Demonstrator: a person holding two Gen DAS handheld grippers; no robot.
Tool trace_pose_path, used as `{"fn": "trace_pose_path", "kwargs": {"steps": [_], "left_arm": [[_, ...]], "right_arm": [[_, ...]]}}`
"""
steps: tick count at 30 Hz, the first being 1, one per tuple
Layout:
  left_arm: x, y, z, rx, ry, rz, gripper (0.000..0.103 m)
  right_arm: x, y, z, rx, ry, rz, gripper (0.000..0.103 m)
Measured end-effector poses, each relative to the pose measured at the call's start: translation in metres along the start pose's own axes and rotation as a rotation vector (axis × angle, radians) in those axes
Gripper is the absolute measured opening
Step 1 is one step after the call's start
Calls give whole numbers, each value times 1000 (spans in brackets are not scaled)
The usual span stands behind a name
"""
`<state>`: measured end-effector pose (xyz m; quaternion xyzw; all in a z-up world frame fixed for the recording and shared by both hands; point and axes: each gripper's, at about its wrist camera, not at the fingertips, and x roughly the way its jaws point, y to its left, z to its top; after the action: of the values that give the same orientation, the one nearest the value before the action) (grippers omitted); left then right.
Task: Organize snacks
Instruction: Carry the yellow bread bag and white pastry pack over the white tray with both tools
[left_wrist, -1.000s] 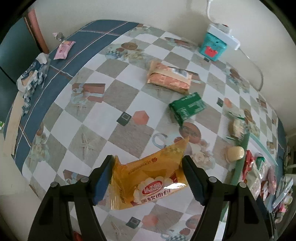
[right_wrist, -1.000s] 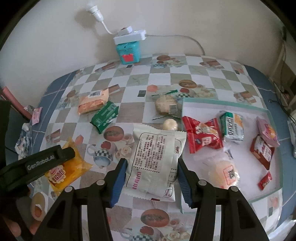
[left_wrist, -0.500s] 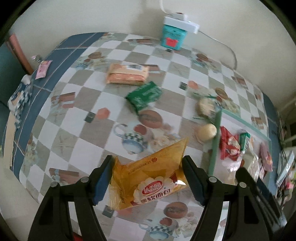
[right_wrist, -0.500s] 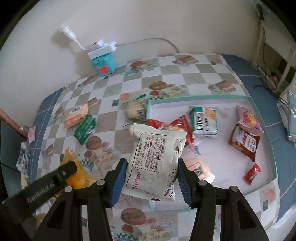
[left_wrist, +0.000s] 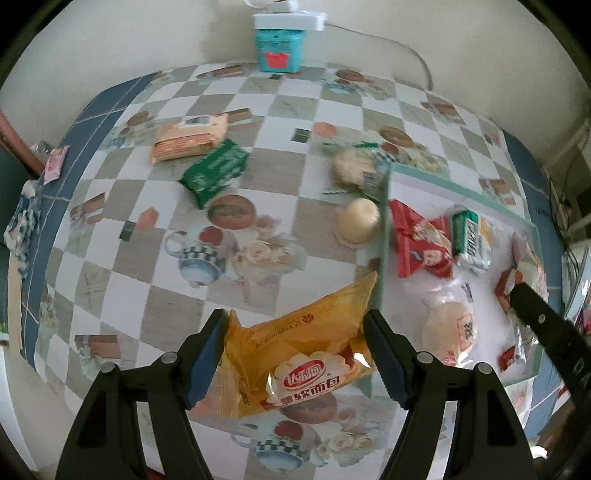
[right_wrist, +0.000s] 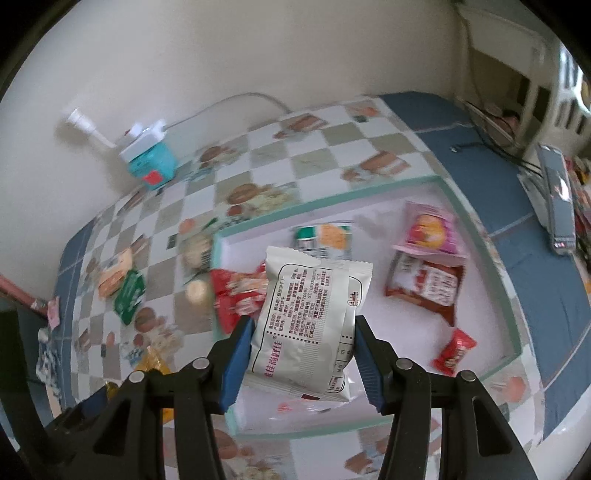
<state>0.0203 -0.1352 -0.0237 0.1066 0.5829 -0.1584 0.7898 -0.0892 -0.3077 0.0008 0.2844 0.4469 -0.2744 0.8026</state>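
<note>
My left gripper (left_wrist: 295, 350) is shut on a yellow bread packet (left_wrist: 303, 354) and holds it above the checkered tablecloth, just left of the green-rimmed white tray (left_wrist: 384, 229). My right gripper (right_wrist: 303, 350) is shut on a white snack bag (right_wrist: 310, 321) and holds it over the tray (right_wrist: 332, 201). Several snacks lie in the tray: a red packet (left_wrist: 421, 240), a green-and-white packet (left_wrist: 472, 236), a round bun (left_wrist: 450, 328), a pink packet (right_wrist: 430, 229) and a dark red packet (right_wrist: 428, 288). The right gripper's black arm (left_wrist: 546, 332) shows at the right edge.
On the cloth lie an orange biscuit pack (left_wrist: 188, 136), a green packet (left_wrist: 216, 171), a wrapped round cake (left_wrist: 352, 168) and a pale bun (left_wrist: 360, 219). A teal box (left_wrist: 280, 50) with a white power strip stands at the wall. A small pink packet (left_wrist: 55, 164) lies far left.
Both grippers have swung right with their packets still held. The right one now hangs over the tray's middle; the left one has come up to the tray's left rim.
</note>
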Motion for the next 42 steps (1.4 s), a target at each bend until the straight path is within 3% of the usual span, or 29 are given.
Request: {"fn": "trace_pose_path", "kwargs": {"steps": [7, 14, 42], "left_arm": [[7, -35, -9, 73, 15, 4, 76], [12, -61, -14, 121, 15, 12, 76], [24, -102, -19, 197, 18, -58, 76]], "right_arm": [[2, -38, 6, 69, 13, -30, 56], [7, -50, 4, 85, 32, -40, 56], [32, -85, 1, 172, 133, -88, 57]]}}
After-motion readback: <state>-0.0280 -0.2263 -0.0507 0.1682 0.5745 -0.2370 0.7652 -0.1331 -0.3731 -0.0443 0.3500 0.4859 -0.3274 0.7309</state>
